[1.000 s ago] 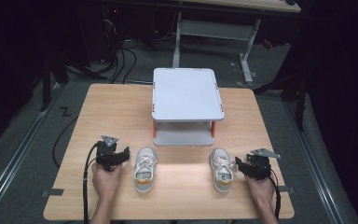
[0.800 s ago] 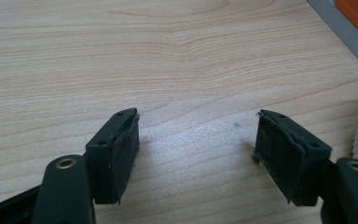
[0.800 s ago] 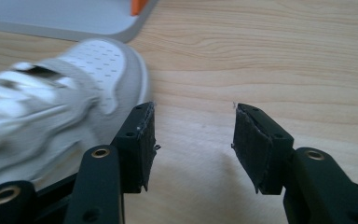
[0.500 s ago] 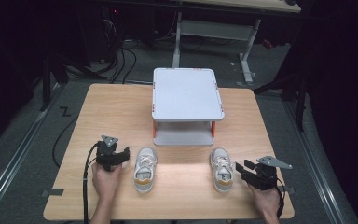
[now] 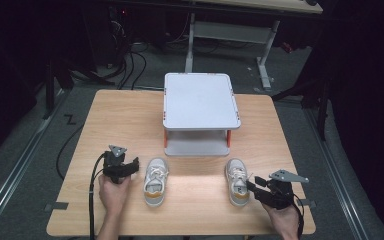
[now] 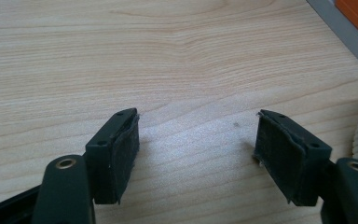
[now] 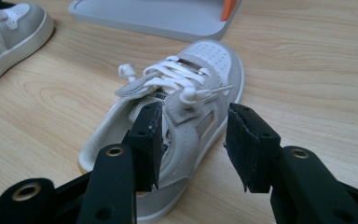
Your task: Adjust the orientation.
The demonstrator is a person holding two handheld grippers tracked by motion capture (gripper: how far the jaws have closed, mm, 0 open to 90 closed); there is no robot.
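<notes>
Two small grey-and-white lace-up sneakers on a light wooden table (image 5: pixel 130 115), before one grey two-shelf rack with orange posts (image 5: pixel 201 107).

The right sneaker (image 5: pixel 237 181) lies just beside the right gripper (image 5: pixel 254 186); one jaw sits inside its collar, the other outside, jaws apart. The left sneaker (image 5: pixel 155 180) sits just right of the left gripper (image 5: pixel 134 165), whose jaws are spread over bare wood.

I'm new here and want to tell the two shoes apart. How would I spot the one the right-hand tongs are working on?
Start at the light wooden table and find the grey two-tier shelf with orange posts at its middle. In front of its right corner lies a small white-and-grey laced sneaker. Unlike its twin sneaker to the left, it has the open right tongs straddling its heel-side wall.
</notes>
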